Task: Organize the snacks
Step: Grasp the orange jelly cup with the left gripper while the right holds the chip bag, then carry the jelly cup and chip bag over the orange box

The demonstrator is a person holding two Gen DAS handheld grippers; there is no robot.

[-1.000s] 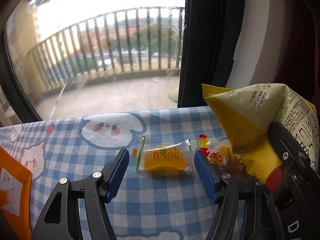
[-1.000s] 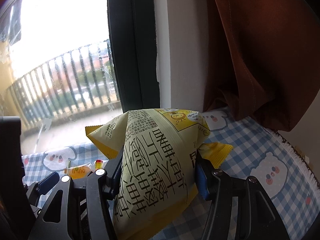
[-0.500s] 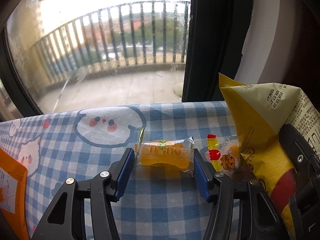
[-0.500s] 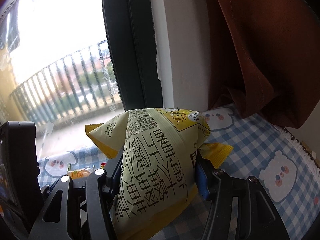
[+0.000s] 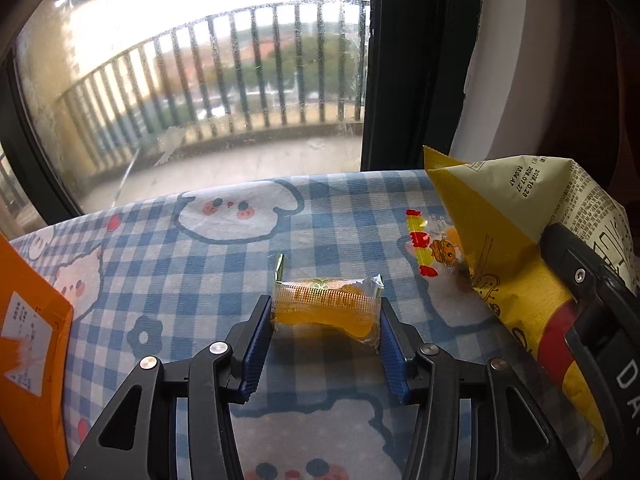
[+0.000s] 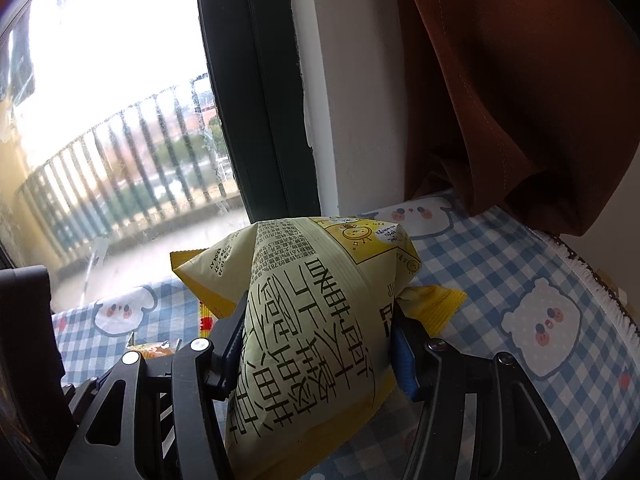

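A small clear pack of orange jelly (image 5: 327,307) lies on the blue checked tablecloth (image 5: 180,280). My left gripper (image 5: 325,322) is shut on it, a blue pad pressing each end of the wrapper. My right gripper (image 6: 320,330) is shut on a puffy yellow snack bag (image 6: 316,280) printed with black characters, held up above the cloth. In the left wrist view that bag (image 5: 500,236) hangs at the right, partly covering a small candy pack with red and yellow edges (image 5: 434,248).
An orange box (image 5: 28,340) with a white label stands at the left edge. A window with a dark frame (image 5: 400,80) runs behind the table. A brown curtain (image 6: 520,80) hangs over the cloth's back right corner.
The left gripper's jaws came in from wide apart and closed on the two ends of the jelly pack. The right gripper kept its hold on the yellow bag.
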